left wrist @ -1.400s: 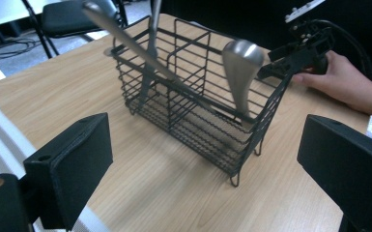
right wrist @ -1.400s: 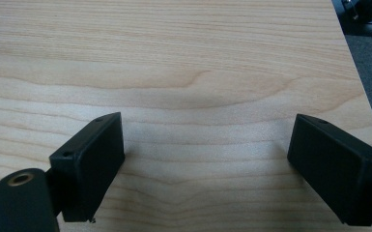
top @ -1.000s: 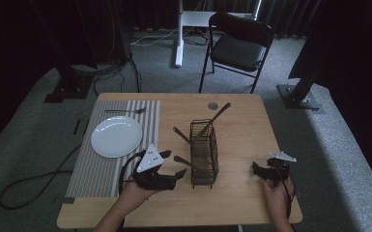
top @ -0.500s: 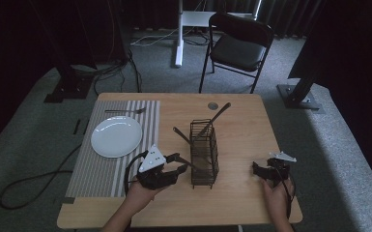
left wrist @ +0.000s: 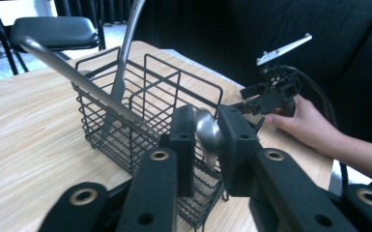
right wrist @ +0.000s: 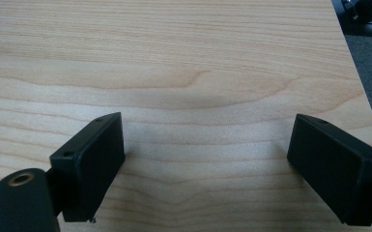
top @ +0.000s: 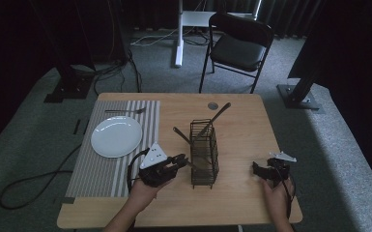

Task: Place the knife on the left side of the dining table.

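1. The left gripper (left wrist: 205,140) sits at the near left side of the black wire basket (top: 204,152) on the wooden counter (top: 241,121), held in the person's left hand (top: 142,191).
2. Its jaws have just been closing, and in the left gripper view they are now clamped on the rounded metal end of a utensil (left wrist: 208,136), one pad on each side of it.
3. That utensil end pokes out just over the basket's near rim; whether it is a spoon bowl or a handle end I cannot tell.
4. Two more long metal utensils stand tilted in the basket: one handle (top: 215,117) leans up toward the far right, and another (top: 181,135) leans out to the left.
5. The basket stands upright near the middle of the counter, to the right of the striped placemat (top: 118,145).
6. A white plate (top: 116,136) lies on the placemat, and a fork (top: 124,111) lies on the mat just beyond the plate.
7. The right gripper (top: 269,170) rests low over the counter's near right part, well apart from the basket, with the right hand (top: 275,198) behind it.
8. In the right gripper view its jaws stand wide apart over bare wood with nothing between them.
9. A small round disc (top: 213,105) is set in the counter near its far edge.
10. A black folding chair (top: 239,46) stands on the carpet beyond the counter.
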